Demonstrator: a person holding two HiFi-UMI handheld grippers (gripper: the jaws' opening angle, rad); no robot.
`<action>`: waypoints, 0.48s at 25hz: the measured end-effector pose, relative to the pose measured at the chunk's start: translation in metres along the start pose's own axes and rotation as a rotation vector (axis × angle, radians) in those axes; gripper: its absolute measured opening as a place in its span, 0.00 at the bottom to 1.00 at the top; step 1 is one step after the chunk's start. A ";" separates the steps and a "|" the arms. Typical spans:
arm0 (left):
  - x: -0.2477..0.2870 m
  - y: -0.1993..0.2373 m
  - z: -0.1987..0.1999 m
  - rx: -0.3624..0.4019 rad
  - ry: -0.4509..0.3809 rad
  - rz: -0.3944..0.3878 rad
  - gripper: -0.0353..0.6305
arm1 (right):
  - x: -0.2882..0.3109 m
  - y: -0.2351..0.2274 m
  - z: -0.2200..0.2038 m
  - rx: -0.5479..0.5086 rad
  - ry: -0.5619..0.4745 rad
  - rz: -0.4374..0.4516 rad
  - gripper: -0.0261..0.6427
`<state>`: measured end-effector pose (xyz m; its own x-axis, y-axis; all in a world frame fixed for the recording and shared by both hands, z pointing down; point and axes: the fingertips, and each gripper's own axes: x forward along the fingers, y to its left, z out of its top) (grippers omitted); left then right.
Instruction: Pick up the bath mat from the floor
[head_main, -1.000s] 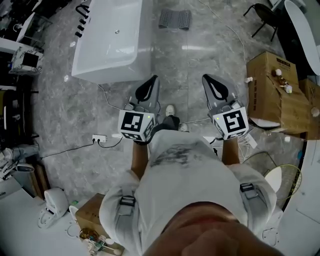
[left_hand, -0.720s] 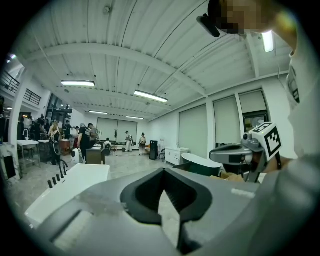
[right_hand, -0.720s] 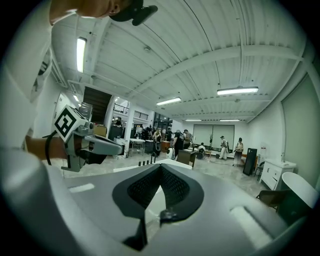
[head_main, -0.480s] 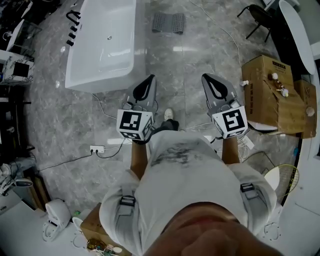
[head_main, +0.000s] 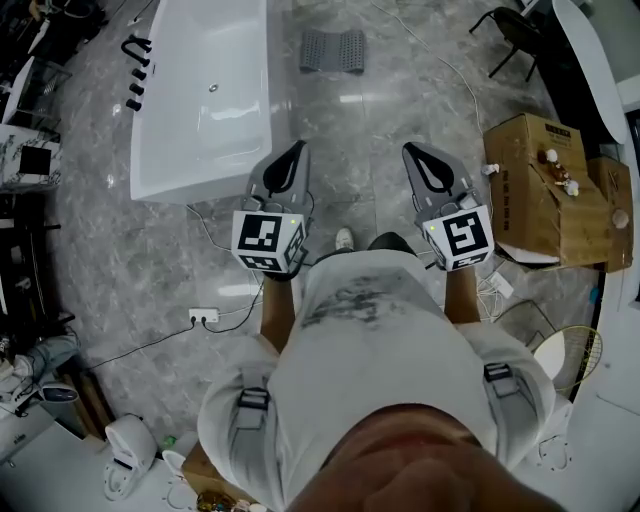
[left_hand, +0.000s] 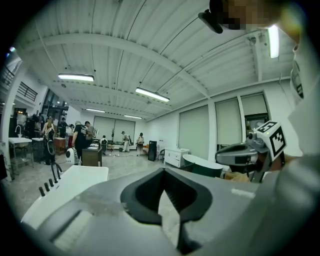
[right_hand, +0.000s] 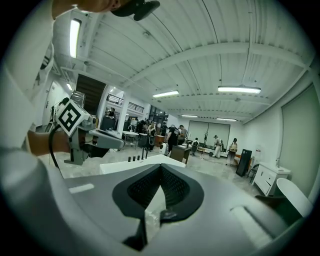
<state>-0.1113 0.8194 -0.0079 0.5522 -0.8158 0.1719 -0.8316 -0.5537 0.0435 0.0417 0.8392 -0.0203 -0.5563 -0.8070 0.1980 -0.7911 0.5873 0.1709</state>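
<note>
My left tongs (left_hand: 162, 170) are closed, the two jaws meeting along one seam with nothing caught between them. My right tongs (right_hand: 160, 168) are the same: jaws together and empty. From the head view both are held out in front of the person's chest, side by side and apart, each with its marker cube (head_main: 266, 240) toward the body and its tip aimed out over the floor (head_main: 400, 110). Neither touches anything.

The bath mat (head_main: 333, 50) is well ahead of both tips. It is a grey ribbed rectangle lying flat on the grey marbled floor near the top of the head view. It sits roughly between the lines of the two tongs, nearer the left one.

To the left of the left tongs stands a white bathtub (head_main: 200, 100), lengthwise along the floor, its far corner not far from the mat but apart from it. A white power strip (head_main: 203, 316) with a trailing cable lies on the floor to the left of the person. To the right of the right tongs is an open cardboard box (head_main: 540, 180), and a dark chair (head_main: 512, 28) stands at the upper right. Looking along the tongs, I see a large hall with several people (left_hand: 80, 140) standing far off.
</note>
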 end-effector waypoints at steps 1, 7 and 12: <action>0.004 0.003 -0.001 -0.005 0.003 -0.002 0.06 | 0.004 -0.002 0.000 0.003 0.004 0.002 0.04; 0.041 0.016 -0.001 -0.012 0.029 -0.012 0.06 | 0.033 -0.029 -0.003 0.004 0.016 0.007 0.04; 0.083 0.027 -0.002 -0.022 0.039 0.037 0.06 | 0.062 -0.065 -0.020 0.027 0.031 0.033 0.04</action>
<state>-0.0883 0.7370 0.0093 0.5184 -0.8283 0.2123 -0.8528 -0.5190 0.0575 0.0639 0.7523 0.0005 -0.5742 -0.7849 0.2329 -0.7793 0.6112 0.1383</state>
